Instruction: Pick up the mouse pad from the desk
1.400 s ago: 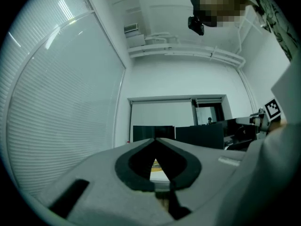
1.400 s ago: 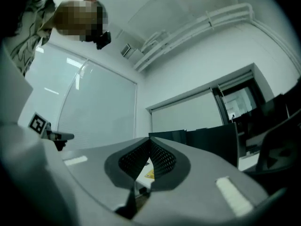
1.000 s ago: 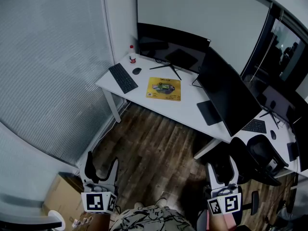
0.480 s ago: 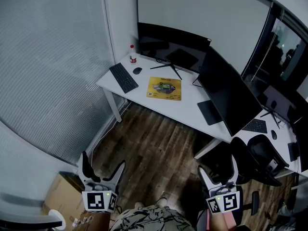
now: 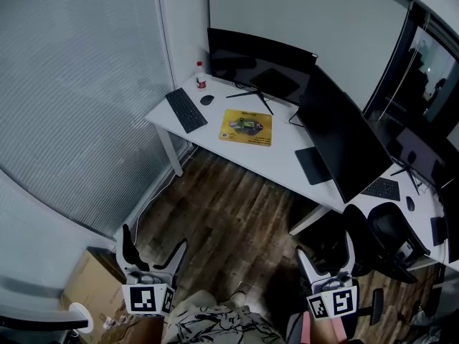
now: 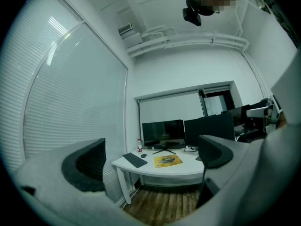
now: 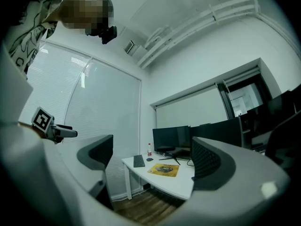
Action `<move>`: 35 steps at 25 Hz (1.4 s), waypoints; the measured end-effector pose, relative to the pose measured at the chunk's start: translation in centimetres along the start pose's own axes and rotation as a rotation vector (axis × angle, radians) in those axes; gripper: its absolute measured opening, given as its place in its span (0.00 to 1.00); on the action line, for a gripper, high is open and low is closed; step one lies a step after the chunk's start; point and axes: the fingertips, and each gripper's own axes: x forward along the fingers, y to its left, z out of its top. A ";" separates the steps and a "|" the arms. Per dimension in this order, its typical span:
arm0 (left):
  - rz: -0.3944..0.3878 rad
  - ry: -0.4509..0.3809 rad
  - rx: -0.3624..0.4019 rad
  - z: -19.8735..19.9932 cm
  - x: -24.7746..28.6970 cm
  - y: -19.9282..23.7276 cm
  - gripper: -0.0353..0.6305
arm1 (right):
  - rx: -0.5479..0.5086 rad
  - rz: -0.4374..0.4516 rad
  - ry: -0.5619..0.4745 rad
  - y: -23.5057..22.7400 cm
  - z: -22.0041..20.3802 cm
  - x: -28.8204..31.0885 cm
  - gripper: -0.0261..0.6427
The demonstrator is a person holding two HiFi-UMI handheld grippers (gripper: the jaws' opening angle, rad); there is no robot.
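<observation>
Head view, steeply down over an office: the left claw (image 5: 153, 246) and the right claw (image 5: 326, 253) sit at the bottom edge of the frame, above dark wooden floor. About a second ago both were pressed together; now each is spread wide and holds nothing, and between the jaws of each only the far room shows. The view has also drifted slightly. This looks like readying for a grasp, though both claws are well apart from the white surface (image 5: 287, 165) in the upper middle of the frame, so an approach is needed before any pickup.

The yellow mouse pad (image 5: 247, 127) lies flat on that surface, between a black keyboard (image 5: 186, 110) toward the left of the frame and a monitor stand.

The pad carries a printed picture and a small dark patch at one corner, too small to read. Each claw's cube shows black-and-white square markers (image 5: 145, 299), no letters. No brand can be read
</observation>
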 end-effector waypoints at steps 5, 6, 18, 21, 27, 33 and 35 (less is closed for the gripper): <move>0.010 0.010 0.003 -0.6 -0.4 -0.8 0.96 | 0.005 0.007 0.010 -1.0 -0.7 0.0 0.81; 0.014 0.009 0.004 -0.7 -0.4 -0.8 0.96 | 0.005 0.009 0.010 -1.1 -0.7 0.1 0.81; 0.003 -0.017 -0.025 -1.3 4.8 0.6 0.96 | -0.018 0.009 0.018 -2.1 -1.4 5.8 0.81; 0.005 -0.022 -0.017 -1.2 7.0 1.4 0.96 | -0.029 0.006 0.017 -2.6 -1.3 8.0 0.81; -0.015 -0.022 -0.023 -1.2 11.7 2.6 0.96 | -0.030 -0.013 0.001 -3.5 -1.2 12.1 0.81; -0.046 -0.018 -0.030 -1.3 16.4 3.9 0.96 | -0.024 -0.033 -0.013 -3.9 -1.2 16.3 0.81; -0.055 -0.016 -0.031 -1.3 17.8 4.4 0.96 | -0.025 -0.040 -0.013 -4.0 -1.2 17.4 0.81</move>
